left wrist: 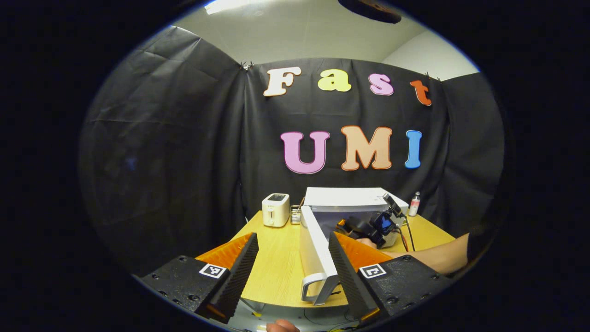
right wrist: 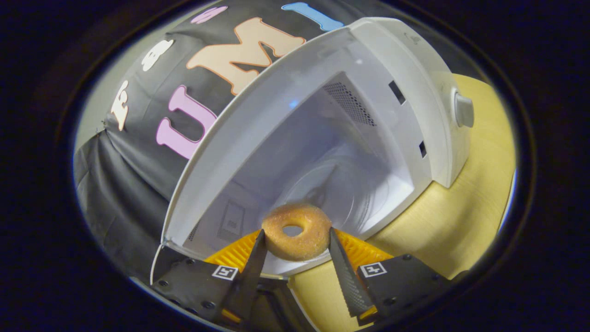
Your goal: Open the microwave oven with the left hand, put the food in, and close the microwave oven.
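Wooden table [left wrist: 276, 258]: microwave oven [left wrist: 350, 198] seen at 12 o'clock in left gripper view, door [left wrist: 315, 251] swung wide open, handle [left wrist: 311, 285] nearest camera. Left gripper [left wrist: 292, 269] held back from door, jaws spread, nothing held.

Cavity [right wrist: 332, 170] viewed at 12 o'clock in right gripper view, turntable [right wrist: 336, 184] visible. Doughnut [right wrist: 296, 231] clamped between both fingers of right gripper [right wrist: 296, 258], just at cavity threshold.

Step judged: food insertion. Doughnut best carried level, deeper toward turntable centre, lowered until resting before release. Door edge and frame to be avoided on withdrawal.
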`<act>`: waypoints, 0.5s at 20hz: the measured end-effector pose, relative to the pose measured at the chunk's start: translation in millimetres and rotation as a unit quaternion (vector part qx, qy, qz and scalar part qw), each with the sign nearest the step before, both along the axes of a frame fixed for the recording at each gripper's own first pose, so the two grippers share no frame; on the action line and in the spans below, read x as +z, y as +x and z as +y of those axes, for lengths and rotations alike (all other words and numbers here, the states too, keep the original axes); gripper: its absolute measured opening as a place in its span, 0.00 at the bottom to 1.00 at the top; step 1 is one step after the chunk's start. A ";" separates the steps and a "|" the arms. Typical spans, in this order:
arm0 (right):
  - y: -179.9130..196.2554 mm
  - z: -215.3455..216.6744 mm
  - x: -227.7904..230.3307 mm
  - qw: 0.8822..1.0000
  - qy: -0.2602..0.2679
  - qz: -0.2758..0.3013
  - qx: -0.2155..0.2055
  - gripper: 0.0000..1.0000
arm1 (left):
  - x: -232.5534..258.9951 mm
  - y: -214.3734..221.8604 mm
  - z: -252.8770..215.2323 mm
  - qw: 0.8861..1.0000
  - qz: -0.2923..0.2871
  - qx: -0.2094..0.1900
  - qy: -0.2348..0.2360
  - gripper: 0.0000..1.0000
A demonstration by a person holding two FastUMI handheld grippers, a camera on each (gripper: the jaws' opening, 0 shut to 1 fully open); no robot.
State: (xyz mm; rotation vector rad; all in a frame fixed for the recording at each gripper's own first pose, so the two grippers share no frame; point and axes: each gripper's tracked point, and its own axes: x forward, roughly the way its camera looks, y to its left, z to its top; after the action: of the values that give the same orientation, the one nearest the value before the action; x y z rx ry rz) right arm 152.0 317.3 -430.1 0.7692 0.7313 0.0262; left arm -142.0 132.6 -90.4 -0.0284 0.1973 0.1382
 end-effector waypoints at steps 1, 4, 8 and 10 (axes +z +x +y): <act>3.1 0.7 -3.6 1.000 -0.004 -0.001 -0.003 0.73 | 4.6 0.8 -2.4 1.000 -0.005 -0.003 0.003 0.89; 13.6 2.8 -11.6 1.000 -0.007 -0.003 -0.017 0.74 | 3.8 0.1 -14.7 1.000 -0.003 -0.011 -0.008 0.89; 27.7 1.9 -23.5 0.999 -0.014 0.007 -0.033 0.74 | 2.3 -4.6 -12.9 1.000 0.002 0.001 -0.020 0.85; 33.2 1.4 -29.2 0.999 -0.015 0.012 -0.039 0.74 | -0.4 -7.9 -7.8 1.000 0.007 0.007 -0.015 0.85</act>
State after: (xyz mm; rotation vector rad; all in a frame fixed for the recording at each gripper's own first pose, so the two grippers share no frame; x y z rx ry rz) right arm 185.2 318.7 -459.3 0.7701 0.7233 -0.0649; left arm -149.9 124.8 -90.9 -0.0584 0.2141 0.1497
